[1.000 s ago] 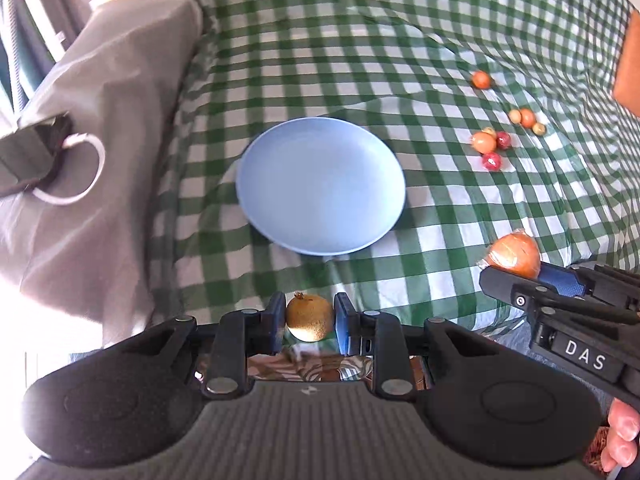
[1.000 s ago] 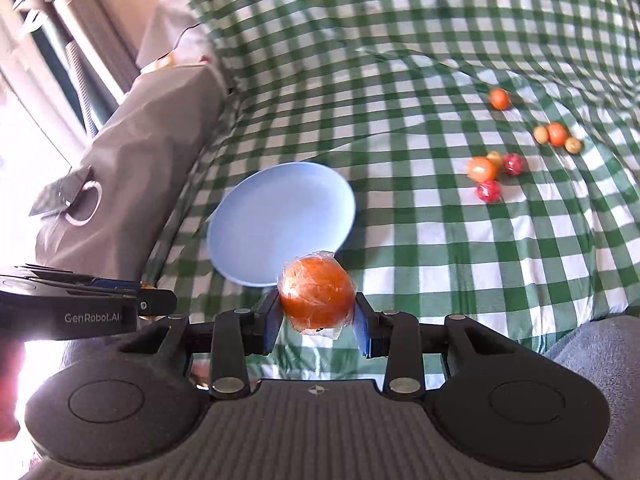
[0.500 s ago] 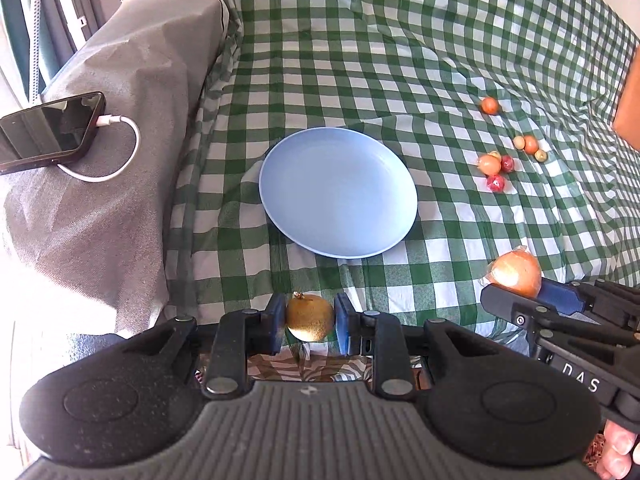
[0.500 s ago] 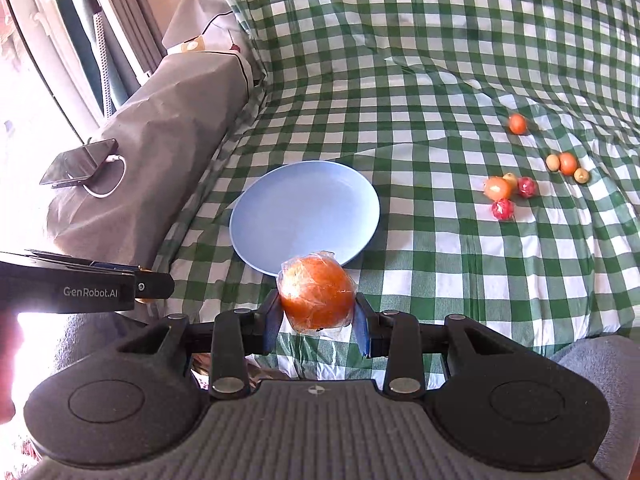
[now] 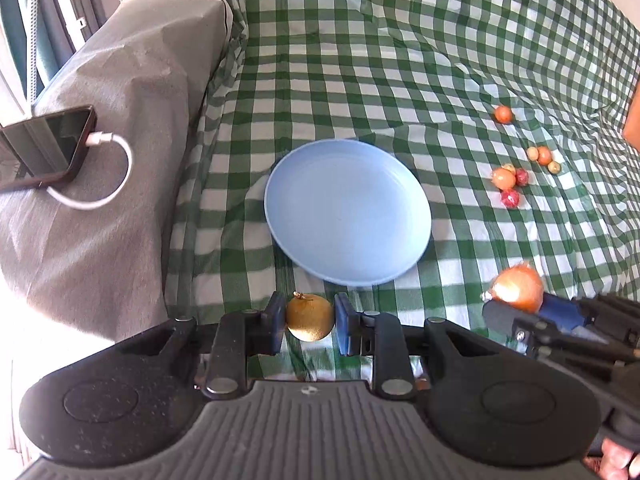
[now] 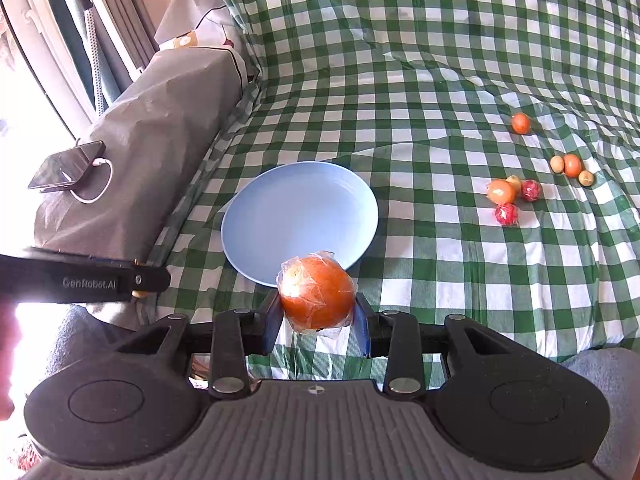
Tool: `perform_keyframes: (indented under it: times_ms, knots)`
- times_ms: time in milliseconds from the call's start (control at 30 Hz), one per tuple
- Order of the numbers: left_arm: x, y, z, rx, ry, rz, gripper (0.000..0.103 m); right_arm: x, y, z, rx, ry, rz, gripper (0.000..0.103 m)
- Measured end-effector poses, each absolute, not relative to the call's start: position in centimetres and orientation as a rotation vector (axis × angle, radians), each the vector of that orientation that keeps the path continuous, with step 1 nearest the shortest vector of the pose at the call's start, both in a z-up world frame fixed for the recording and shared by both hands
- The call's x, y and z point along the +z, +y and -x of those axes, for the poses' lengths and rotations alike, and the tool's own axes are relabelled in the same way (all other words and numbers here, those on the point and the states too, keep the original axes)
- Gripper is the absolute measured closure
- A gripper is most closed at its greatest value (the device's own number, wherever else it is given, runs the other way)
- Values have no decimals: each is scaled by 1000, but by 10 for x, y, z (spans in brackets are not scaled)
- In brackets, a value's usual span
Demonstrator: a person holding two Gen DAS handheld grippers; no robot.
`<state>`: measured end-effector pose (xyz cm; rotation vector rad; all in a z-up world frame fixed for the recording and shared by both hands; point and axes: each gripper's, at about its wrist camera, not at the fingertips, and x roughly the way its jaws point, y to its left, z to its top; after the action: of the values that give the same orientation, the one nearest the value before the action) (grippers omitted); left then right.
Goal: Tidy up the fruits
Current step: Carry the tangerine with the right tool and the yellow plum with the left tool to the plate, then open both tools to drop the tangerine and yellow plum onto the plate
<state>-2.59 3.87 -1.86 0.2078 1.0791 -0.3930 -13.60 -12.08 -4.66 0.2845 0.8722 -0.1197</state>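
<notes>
My left gripper (image 5: pixel 310 319) is shut on a small golden-brown fruit (image 5: pixel 310 317) and holds it just short of the near rim of an empty light blue plate (image 5: pixel 347 211). My right gripper (image 6: pixel 317 312) is shut on an orange wrapped in clear plastic (image 6: pixel 316 292), also at the near rim of the plate (image 6: pixel 300 194). The right gripper and its orange (image 5: pixel 518 284) show at the right of the left wrist view. Several small orange, red and tan fruits (image 6: pixel 508 200) lie loose on the green checked cloth, right of the plate.
A grey covered armrest (image 5: pixel 100 184) stands at the left with a black phone (image 5: pixel 44 148) on a white charging cable. The checked cloth (image 6: pixel 420 60) rises into a backrest behind the plate. The left gripper's side (image 6: pixel 80 280) crosses the right wrist view at the left.
Both grippers have drawn back and up from the plate with their fruit still held. The plate and the loose fruits have not moved.
</notes>
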Motion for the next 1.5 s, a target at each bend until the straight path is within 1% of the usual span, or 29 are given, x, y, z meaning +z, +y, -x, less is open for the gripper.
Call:
perform_keyframes:
  times_ms: [600, 900, 933, 967, 1000, 1033, 1067, 1133, 1200, 1267, 1333, 1500]
  knots:
    - [-83, -20, -78, -382, 1160, -274, 75, -93, -139, 31, -156, 971, -287, 64]
    - [-121, -41, -109, -386, 1217, -325, 74, -124, -145, -9, -155, 1032, -264, 64]
    - [-123, -43, -110, -387, 1219, -325, 69, -128, -146, -12, -155, 1040, -260, 64]
    - [-125, -44, -113, -386, 1224, -327, 47, -130, -147, -16, -155, 1045, -254, 64]
    - [-124, -44, -115, -374, 1229, -326, 31, -132, -147, -19, -151, 1050, -251, 63]
    - [-123, -43, -117, -350, 1229, -325, 3, -133, -148, -22, -148, 1054, -250, 58]
    - [-119, -41, -117, -326, 1214, -319, 0, -133, -148, -23, -148, 1054, -251, 54]
    - [-109, -35, -116, -312, 1188, -310, 0, -128, -150, -23, -158, 1039, -250, 35]
    - [-101, -27, -111, -300, 1201, -307, 0, -121, -150, -19, -169, 1023, -247, 25]
    - [-93, -17, -103, -284, 1206, -294, 0, -114, -150, -11, -169, 1017, -246, 21]
    - [-86, -7, -90, -266, 1212, -293, 0, -108, -148, -1, -164, 1022, -256, 14]
    - [-67, 21, -51, -226, 1202, -314, 0, -95, -141, 32, -145, 1045, -325, 8]
